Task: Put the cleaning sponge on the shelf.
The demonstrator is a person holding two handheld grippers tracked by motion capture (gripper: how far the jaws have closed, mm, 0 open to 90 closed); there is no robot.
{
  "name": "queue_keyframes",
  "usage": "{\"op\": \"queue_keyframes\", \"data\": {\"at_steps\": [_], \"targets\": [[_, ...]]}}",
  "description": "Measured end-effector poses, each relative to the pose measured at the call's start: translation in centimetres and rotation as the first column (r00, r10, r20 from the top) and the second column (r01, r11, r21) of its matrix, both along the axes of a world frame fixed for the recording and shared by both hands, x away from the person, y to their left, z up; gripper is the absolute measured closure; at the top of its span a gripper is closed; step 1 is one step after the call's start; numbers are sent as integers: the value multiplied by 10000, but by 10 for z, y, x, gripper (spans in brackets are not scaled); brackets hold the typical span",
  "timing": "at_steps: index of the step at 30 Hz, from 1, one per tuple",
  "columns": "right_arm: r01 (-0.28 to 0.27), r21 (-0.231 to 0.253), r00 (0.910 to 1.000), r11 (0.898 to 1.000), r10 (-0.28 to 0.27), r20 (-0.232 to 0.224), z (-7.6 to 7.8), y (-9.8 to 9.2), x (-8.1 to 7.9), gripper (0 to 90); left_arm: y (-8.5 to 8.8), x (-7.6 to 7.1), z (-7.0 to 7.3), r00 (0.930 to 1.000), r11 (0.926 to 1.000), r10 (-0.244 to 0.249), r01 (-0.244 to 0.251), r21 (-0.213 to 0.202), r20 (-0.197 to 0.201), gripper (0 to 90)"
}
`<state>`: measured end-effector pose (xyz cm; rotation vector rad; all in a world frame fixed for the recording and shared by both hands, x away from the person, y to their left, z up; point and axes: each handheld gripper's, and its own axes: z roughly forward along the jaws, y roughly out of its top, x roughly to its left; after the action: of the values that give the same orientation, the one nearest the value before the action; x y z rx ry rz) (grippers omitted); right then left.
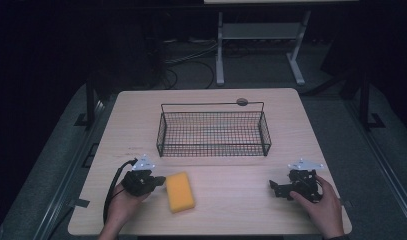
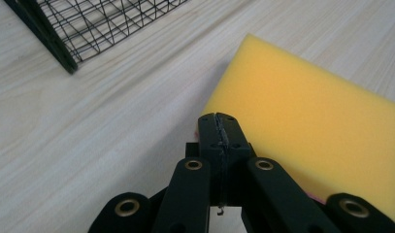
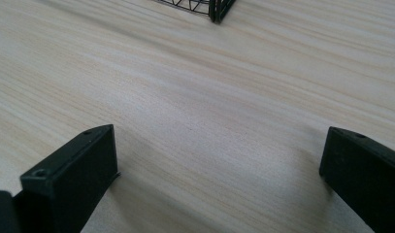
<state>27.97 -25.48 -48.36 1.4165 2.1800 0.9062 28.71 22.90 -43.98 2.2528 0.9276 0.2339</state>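
two grippers are held low over the worktop (image 1: pixel 231 200): the left gripper (image 2: pixel 219 127), jaws together, touches the yellow sponge (image 1: pixel 180 191); the right gripper (image 3: pixel 219 160) is spread. jaws should be opened before the sponge is straddled.

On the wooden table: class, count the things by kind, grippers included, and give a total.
Yellow sponge: 1
Black wire basket: 1
Grippers: 2, the left gripper shut beside the sponge, the right gripper open
Total: 4
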Motion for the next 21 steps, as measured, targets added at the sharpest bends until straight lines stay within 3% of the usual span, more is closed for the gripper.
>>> {"op": "queue_keyframes", "data": {"at_steps": [21], "targets": [[0,-4,10000,10000,0,-1,0,0,0,0,-15,18,1,9999,9999,-137,137,-97,29,897]]}}
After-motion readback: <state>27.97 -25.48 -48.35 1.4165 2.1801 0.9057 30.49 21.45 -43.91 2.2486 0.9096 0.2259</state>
